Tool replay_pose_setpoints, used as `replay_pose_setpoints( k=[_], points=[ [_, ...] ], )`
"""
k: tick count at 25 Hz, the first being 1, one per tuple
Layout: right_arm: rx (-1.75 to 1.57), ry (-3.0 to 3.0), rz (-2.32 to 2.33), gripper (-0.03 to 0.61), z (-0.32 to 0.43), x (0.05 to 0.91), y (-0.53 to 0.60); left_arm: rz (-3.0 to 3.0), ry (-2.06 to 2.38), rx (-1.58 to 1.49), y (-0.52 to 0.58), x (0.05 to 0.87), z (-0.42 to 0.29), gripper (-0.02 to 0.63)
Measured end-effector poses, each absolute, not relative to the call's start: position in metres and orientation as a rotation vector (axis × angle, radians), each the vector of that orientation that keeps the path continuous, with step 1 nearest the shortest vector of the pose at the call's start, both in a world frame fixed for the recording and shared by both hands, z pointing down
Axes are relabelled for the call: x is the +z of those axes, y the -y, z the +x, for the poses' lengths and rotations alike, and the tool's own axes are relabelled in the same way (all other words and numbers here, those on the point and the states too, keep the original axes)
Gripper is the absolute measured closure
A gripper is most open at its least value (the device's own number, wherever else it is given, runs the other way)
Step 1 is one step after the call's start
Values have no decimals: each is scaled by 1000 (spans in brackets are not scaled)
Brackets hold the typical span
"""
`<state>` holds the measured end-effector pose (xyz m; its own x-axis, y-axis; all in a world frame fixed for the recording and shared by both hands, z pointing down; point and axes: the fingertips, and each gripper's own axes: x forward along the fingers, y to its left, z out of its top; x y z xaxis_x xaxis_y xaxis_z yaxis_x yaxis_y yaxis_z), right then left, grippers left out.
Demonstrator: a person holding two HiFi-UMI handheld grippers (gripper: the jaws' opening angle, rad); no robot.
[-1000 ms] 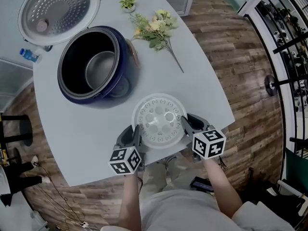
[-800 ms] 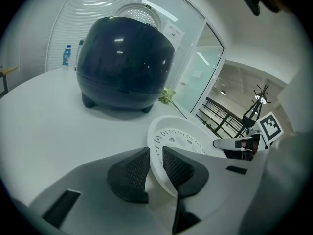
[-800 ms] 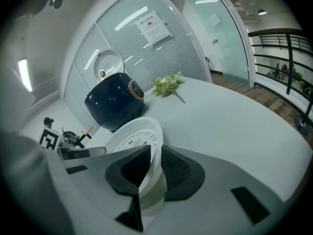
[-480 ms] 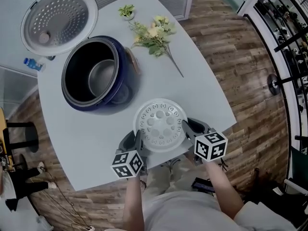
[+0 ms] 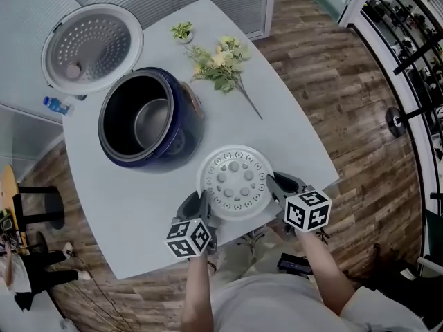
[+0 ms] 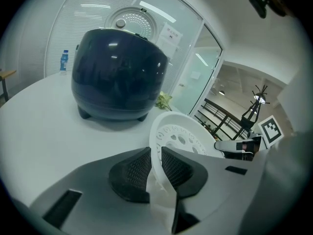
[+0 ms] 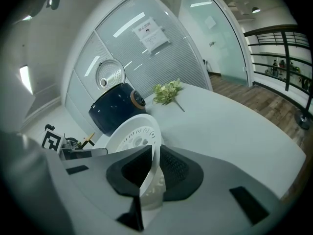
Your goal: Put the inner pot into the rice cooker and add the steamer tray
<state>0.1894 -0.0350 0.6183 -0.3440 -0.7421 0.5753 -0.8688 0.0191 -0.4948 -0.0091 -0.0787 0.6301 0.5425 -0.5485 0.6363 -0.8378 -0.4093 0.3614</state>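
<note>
A white perforated steamer tray hangs between my two grippers near the table's front edge. My left gripper is shut on its left rim, which sits between the ribbed pads. My right gripper is shut on the right rim. Both pairs of jaws have just been closing on that rim. The dark blue rice cooker stands further back to the left, its lid swung open. The metal inner pot sits inside it. In the left gripper view the cooker rises beyond the tilted tray.
Artificial flowers and a small potted plant lie at the back of the pale grey table. A water bottle stands by the lid. A black stool is on the wooden floor at left.
The head view has drifted, so the cooker and table sit a little lower and further right in the picture. Both grippers have stayed at the tray's rim, with their jaws drawn closer.
</note>
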Motion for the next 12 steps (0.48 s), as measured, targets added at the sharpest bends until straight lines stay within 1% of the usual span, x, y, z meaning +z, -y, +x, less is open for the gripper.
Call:
replay_pose_setpoints(
  k=[12],
  points=[
    [1208, 2217, 1713, 526, 199, 573, 46, 2197, 1156, 529, 95, 579, -1, 548]
  ],
)
